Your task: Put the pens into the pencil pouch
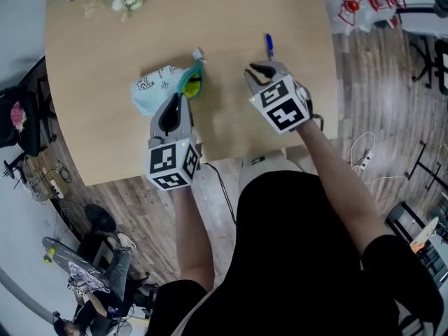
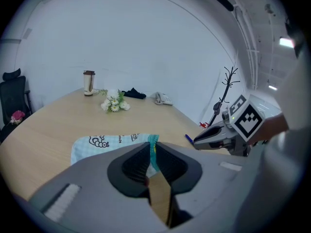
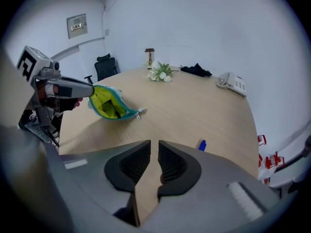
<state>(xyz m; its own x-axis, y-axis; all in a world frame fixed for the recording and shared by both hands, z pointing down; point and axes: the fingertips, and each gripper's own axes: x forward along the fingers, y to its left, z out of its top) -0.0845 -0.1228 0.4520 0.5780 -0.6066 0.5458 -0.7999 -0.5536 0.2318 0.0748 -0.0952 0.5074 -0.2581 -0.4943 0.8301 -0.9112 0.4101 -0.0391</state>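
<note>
At the table's (image 1: 231,19) near side in the head view, your left gripper (image 1: 183,95) pinches the rim of the pencil pouch (image 1: 157,82), whose yellow-lined mouth gapes toward the right. Your right gripper (image 1: 256,71) hangs just short of the blue pen (image 1: 268,45), which lies a little farther off on the wood. Through the left gripper view, the teal zip edge sits clamped between the jaws; hold it lifted so the mouth gapes wide. Through the right gripper view, the jaws stand narrowly apart with nothing between them, and the pen (image 3: 201,145) peeks past the right jaw. Widen them first, I judge, centre over the barrel, close, then swing left to the pouch.
</note>
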